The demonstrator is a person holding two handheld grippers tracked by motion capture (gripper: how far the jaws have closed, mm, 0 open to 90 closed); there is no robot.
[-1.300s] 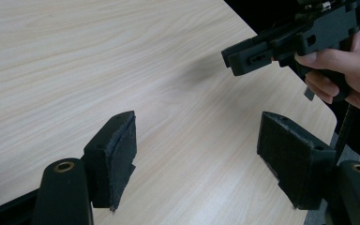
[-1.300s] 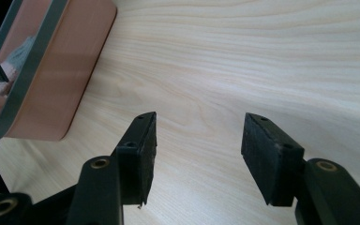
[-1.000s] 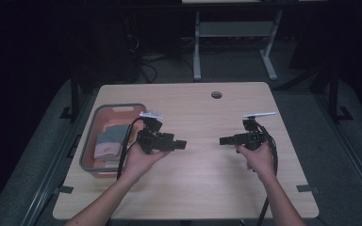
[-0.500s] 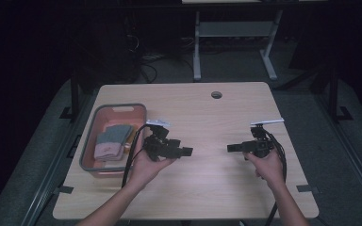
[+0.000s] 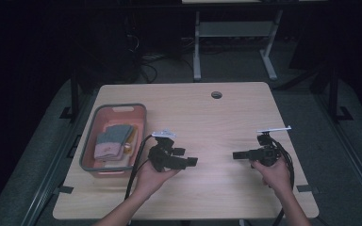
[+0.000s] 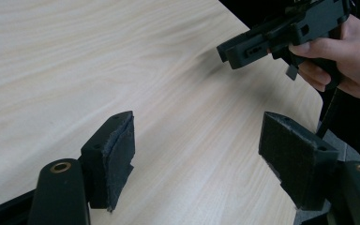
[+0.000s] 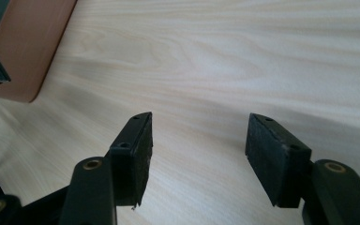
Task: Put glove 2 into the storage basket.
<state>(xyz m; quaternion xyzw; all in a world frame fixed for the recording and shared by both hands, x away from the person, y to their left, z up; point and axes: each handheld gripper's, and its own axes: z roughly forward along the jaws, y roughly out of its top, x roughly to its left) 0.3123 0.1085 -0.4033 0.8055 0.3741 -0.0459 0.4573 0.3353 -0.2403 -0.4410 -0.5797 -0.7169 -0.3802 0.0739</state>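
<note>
Both tongs lower; basket (image 5: 88,153) contents indistinct.

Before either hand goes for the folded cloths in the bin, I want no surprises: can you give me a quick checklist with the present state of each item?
1. Left gripper jaws open, nothing between: ok.
2. Right gripper jaws open, nothing between; they have just been opening: ok.
3. Grippers apart from each other: ok.
4. Cloths lying inside the bin: ok.
5. Bin fully on the table: ok.
6. Number of cloths in the stack: cannot tell.
</note>
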